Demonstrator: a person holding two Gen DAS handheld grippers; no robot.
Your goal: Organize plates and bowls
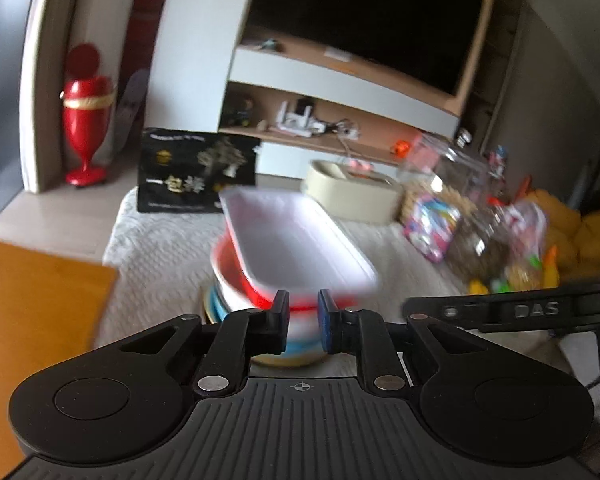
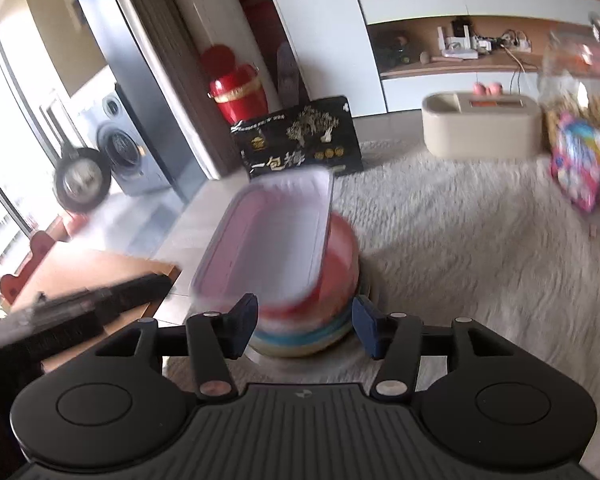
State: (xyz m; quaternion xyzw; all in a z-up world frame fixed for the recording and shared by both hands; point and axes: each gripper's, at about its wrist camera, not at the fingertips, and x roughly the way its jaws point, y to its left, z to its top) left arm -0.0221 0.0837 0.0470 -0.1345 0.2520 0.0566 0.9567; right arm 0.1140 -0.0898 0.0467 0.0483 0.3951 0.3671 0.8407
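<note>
A white rectangular tray [image 1: 296, 240] sits tilted atop a stack: red bowl [image 1: 236, 272], then blue plate [image 1: 300, 346], on the white rug [image 1: 160, 248]. The left gripper [image 1: 303, 318] has jaws slightly apart, nothing clamped. The right gripper [image 2: 305, 326] is wide apart and empty, both just before the stack.

The white tray [image 1: 296, 236] atop the stack looks like smooth, slightly glossy plastic, as does the red bowl [image 2: 340, 256] beneath it. They sit on a rough, shaggy white rug [image 2: 460, 220]. The red vase [image 1: 86, 114] gleams, lacquer-glossy.
</note>
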